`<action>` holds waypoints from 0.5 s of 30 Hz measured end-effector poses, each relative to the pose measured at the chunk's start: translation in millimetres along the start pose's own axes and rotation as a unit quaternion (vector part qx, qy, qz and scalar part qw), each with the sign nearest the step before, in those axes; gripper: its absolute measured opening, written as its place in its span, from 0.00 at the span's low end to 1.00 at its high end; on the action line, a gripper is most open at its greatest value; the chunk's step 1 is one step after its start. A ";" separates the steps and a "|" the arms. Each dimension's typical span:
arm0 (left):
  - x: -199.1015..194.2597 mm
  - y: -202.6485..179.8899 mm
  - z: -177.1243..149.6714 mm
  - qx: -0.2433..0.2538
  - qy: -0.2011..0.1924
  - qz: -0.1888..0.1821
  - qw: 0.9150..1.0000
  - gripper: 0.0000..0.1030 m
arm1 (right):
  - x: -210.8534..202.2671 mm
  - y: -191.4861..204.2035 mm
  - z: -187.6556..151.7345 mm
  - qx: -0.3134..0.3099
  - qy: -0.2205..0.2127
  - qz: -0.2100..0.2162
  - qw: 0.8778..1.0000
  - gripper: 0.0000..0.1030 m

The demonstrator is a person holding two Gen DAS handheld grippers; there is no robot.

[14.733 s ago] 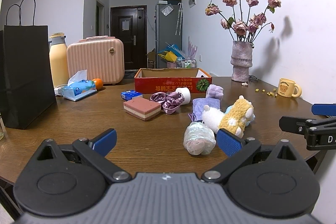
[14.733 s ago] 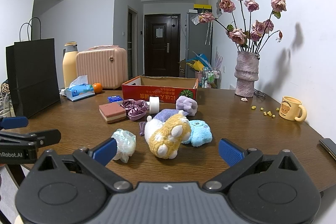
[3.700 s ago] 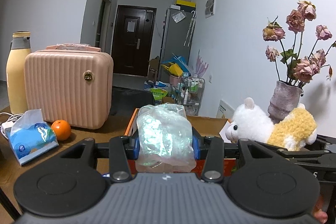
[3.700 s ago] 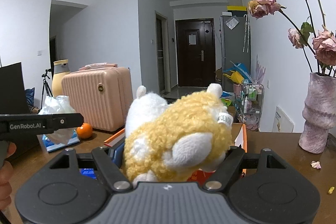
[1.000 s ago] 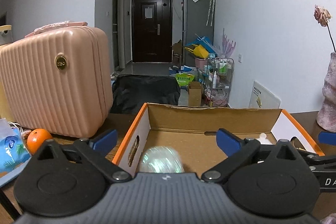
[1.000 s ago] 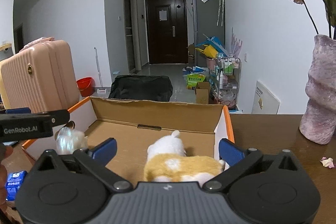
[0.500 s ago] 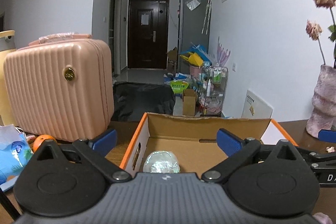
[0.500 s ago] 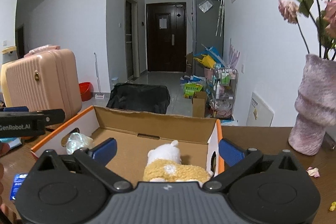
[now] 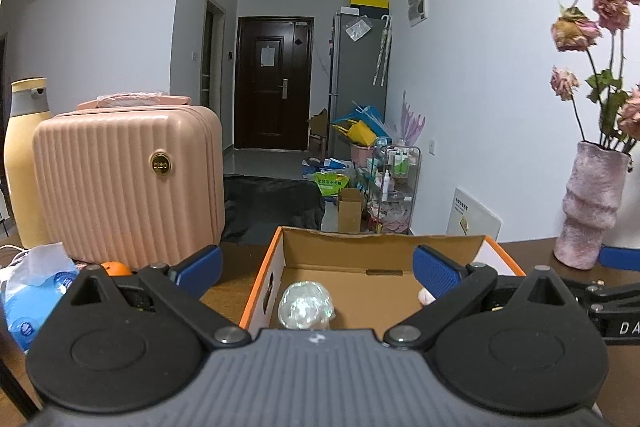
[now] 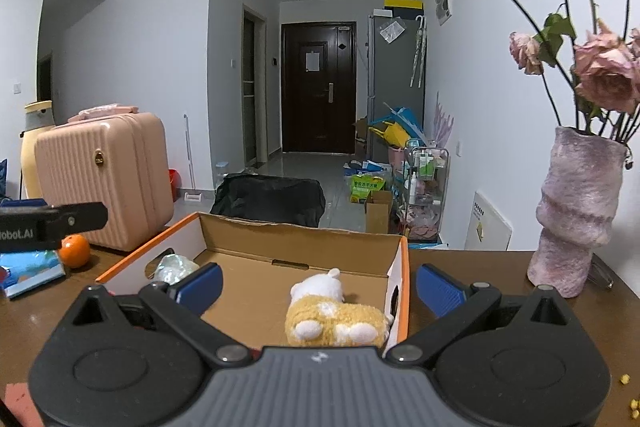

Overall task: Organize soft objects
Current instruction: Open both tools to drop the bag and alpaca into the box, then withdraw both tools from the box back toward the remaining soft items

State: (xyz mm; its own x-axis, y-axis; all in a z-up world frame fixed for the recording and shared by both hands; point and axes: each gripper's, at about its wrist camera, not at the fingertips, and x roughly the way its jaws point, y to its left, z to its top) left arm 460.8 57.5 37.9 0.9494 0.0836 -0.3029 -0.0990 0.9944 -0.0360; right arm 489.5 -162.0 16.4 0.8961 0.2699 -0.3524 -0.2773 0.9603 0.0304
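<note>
An open cardboard box point(image 9: 384, 251) point(image 10: 304, 241) with orange edges stands on the brown table. A shiny clear plastic bundle point(image 9: 306, 310) point(image 10: 173, 268) lies at its left end. A yellow and white plush toy point(image 10: 334, 311) lies at its right end; only a pale tip of the plush point(image 9: 423, 294) shows in the left wrist view. My left gripper point(image 9: 318, 269) is open, just in front of the box above the bundle. My right gripper point(image 10: 319, 287) is open too, in front of the plush. Nothing is between either pair of fingers.
A pink ribbed suitcase point(image 9: 128, 187) point(image 10: 104, 179), a yellow bottle point(image 9: 24, 163), an orange point(image 10: 74, 251) and a blue tissue pack point(image 9: 32, 295) stand left of the box. A pink vase point(image 10: 576, 211) point(image 9: 592, 207) with dried roses stands to the right.
Both grippers have drawn back and risen from the box, open and empty. The bundle and the plush, let go earlier, lie still inside and look smaller.
</note>
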 end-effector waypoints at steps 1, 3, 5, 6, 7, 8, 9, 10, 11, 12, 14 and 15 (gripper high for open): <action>-5.1 -0.2 -1.2 0.002 0.000 -0.001 1.000 1.00 | -4.5 0.3 -1.2 0.001 -0.001 0.000 1.000 1.00; -13.7 -1.4 -3.4 0.003 0.001 -0.003 1.000 1.00 | -13.5 0.8 -3.3 0.002 -0.001 0.000 1.000 1.00; -22.6 -2.3 -6.0 0.005 0.001 -0.005 1.000 1.00 | -22.1 1.6 -5.6 0.002 -0.001 0.000 1.000 1.00; -27.3 -2.4 -7.2 0.005 0.000 -0.005 1.000 1.00 | -26.4 1.7 -6.9 0.003 -0.001 -0.001 1.000 1.00; -32.3 -2.9 -8.3 0.006 0.000 -0.006 1.000 1.00 | -30.7 2.0 -8.1 0.003 -0.002 -0.001 1.000 1.00; -37.3 -3.1 -9.3 0.006 0.000 -0.007 1.000 1.00 | -35.4 2.5 -9.5 0.004 -0.002 -0.001 1.000 1.00; -41.1 -3.7 -10.2 0.006 -0.001 -0.007 1.000 1.00 | -39.7 3.0 -10.8 0.005 -0.002 -0.001 1.000 1.00; -45.8 -3.9 -11.3 0.006 -0.001 -0.007 1.000 1.00 | -44.4 3.5 -12.5 0.005 -0.002 -0.001 1.000 1.00; -49.7 -4.1 -12.5 0.006 -0.001 -0.008 1.000 1.00 | -48.2 4.2 -14.4 0.005 -0.002 0.000 1.000 1.00; -54.3 -4.2 -14.0 0.006 0.000 -0.008 1.000 1.00 | -51.8 5.2 -15.8 0.005 -0.002 0.000 1.000 1.00; -61.8 -4.2 -16.6 0.007 0.002 -0.008 1.000 1.00 | -60.0 6.4 -19.5 0.003 -0.001 0.001 1.000 1.00; -65.6 -4.6 -18.1 0.007 0.002 -0.008 1.000 1.00 | -64.4 7.2 -21.4 0.002 0.000 0.001 1.000 1.00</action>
State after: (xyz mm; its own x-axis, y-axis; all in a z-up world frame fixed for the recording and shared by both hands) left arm 393.6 46.3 40.7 0.9494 0.0672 -0.3069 -0.0795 0.9965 -0.0275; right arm 422.4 -174.0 19.3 0.8960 0.2712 -0.3517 -0.2768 0.9603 0.0353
